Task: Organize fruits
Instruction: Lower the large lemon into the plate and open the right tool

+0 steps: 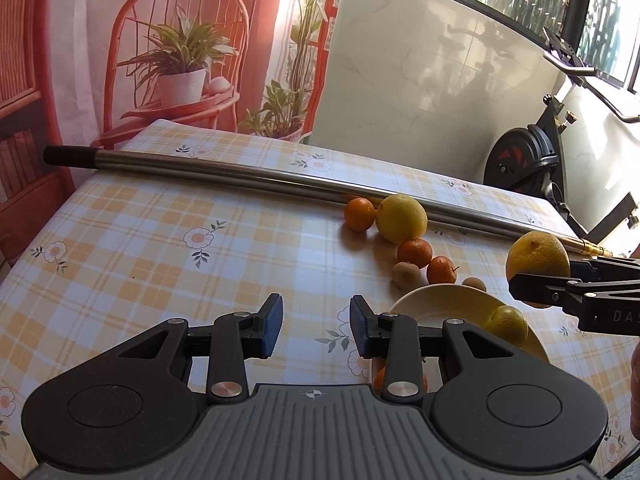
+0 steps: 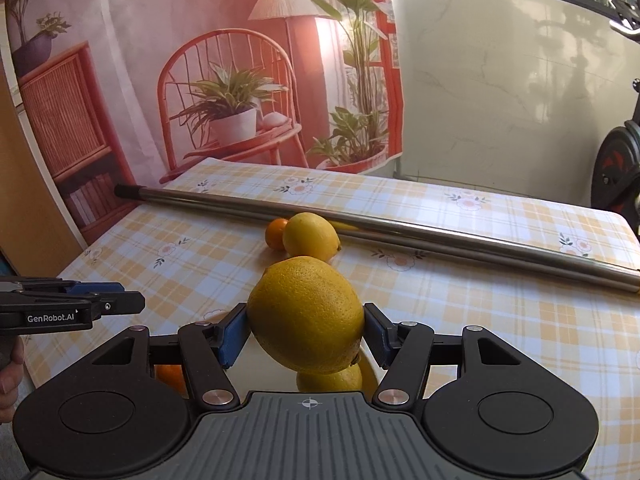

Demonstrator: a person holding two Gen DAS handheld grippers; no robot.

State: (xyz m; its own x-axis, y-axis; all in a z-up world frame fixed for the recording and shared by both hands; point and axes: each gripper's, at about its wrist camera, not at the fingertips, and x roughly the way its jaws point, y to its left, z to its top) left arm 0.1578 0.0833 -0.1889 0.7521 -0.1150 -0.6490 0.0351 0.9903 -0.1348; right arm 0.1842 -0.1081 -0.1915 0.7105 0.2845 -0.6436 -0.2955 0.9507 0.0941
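My right gripper (image 2: 306, 332) is shut on a large yellow lemon (image 2: 306, 312) and holds it in the air above a cream plate (image 1: 440, 300). From the left wrist the same lemon (image 1: 536, 258) shows at the right edge, clamped in the right gripper (image 1: 538, 280). On the plate lie a yellow-green citrus (image 1: 506, 324) and a small orange (image 1: 380, 378), partly hidden by my finger. My left gripper (image 1: 316, 320) hovers open left of the plate, nothing between its blue pads. Farther back lie another lemon (image 1: 401, 218), three mandarins (image 1: 360, 214) and two brown kiwis (image 1: 405, 274).
A long metal pole (image 1: 280, 178) lies across the checked tablecloth (image 1: 160, 240) just behind the fruit. An exercise bike (image 1: 520, 164) stands beyond the table's right end. A printed backdrop with a chair hangs behind the far edge.
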